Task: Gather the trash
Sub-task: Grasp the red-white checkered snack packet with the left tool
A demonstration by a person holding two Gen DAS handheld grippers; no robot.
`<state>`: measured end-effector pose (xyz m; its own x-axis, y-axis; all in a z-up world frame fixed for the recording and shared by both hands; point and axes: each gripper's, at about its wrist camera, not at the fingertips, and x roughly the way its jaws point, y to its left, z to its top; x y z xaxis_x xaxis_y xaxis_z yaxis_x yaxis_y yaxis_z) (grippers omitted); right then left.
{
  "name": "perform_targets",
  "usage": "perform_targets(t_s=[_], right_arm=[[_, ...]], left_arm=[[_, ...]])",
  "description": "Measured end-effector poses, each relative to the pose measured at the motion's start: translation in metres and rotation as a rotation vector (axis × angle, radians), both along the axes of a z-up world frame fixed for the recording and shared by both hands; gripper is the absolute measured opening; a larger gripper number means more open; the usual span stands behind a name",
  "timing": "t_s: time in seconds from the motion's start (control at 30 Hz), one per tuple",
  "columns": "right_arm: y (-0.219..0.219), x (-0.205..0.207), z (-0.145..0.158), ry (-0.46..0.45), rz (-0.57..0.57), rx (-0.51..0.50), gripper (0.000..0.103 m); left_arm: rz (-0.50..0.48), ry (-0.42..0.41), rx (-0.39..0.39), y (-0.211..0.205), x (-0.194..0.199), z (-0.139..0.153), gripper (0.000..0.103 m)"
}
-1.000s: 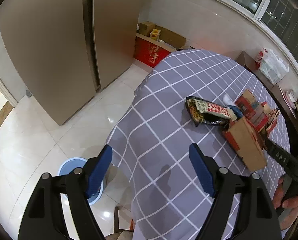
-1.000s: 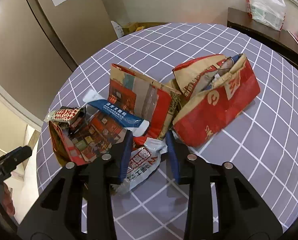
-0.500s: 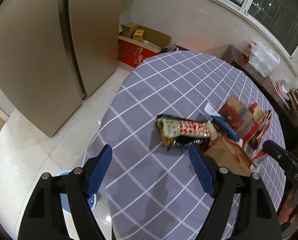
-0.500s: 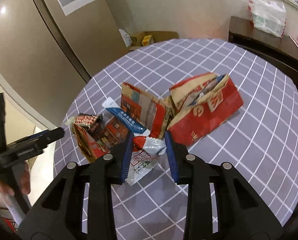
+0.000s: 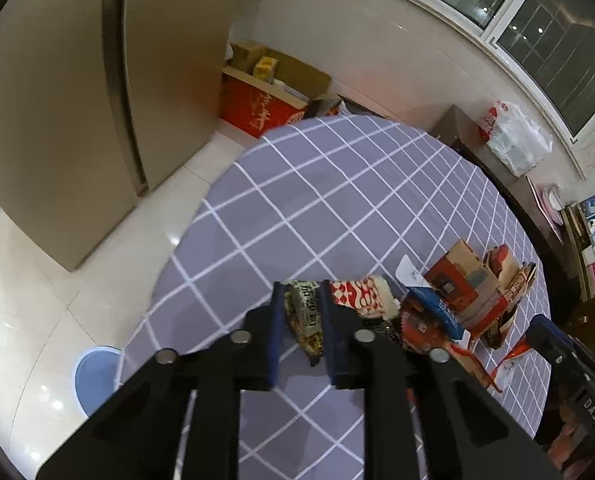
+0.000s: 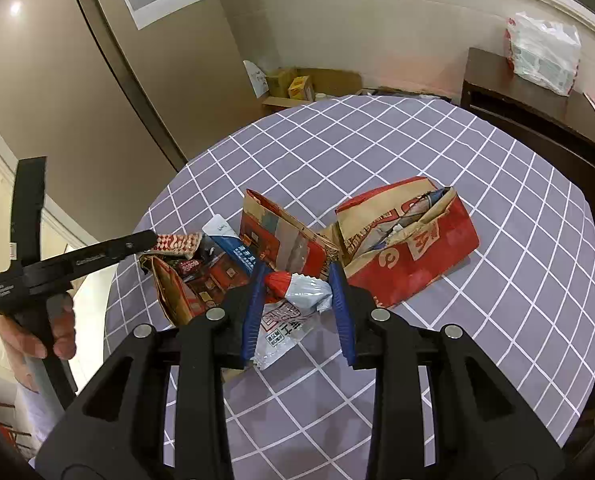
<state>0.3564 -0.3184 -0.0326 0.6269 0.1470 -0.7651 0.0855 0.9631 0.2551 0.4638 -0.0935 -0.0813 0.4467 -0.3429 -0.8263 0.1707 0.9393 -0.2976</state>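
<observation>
Pinching snack wrapper (image 5: 303, 316) in left tool (image 5: 300, 334) near counter (image 5: 337, 184) edge, white pouch (image 6: 293, 304) in right tool (image 6: 295, 312); risking slippage, snagging neighbouring boxes (image 6: 285, 240).

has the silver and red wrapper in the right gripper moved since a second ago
Yes. Judged against the big red paper bag beside it, the silver and red wrapper has risen off the tablecloth with the right gripper.

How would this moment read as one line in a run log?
left claw: shut on snack wrapper | right claw: shut on white packet | table: more trash remains
</observation>
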Motion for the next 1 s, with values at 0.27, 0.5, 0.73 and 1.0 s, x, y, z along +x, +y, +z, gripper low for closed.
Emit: perform_targets(t_s=[0.27, 0.5, 0.73, 1.0], right_arm=[[0.003, -0.006, 0.003, -0.012, 0.008, 0.011, 0.032], [0.012, -0.011, 0.004, -0.014, 0.031, 0.009, 0.032], [0.022, -0.024, 0.001, -0.008, 0.064, 0.000, 0.032], [0.026, -0.040, -0.004, 0.002, 0.061, 0.005, 0.032]], left_arm=[[0.029, -0.030, 0.020, 0.019, -0.015, 0.015, 0.000], [0.031, -0.032, 0.072, 0.044, -0.050, 0.011, 0.001], [-0.063, 0.013, 0.115, 0.049, -0.102, -0.007, 0.019], [-0.080, -0.040, 0.132, 0.044, -0.084, -0.008, 0.061]])
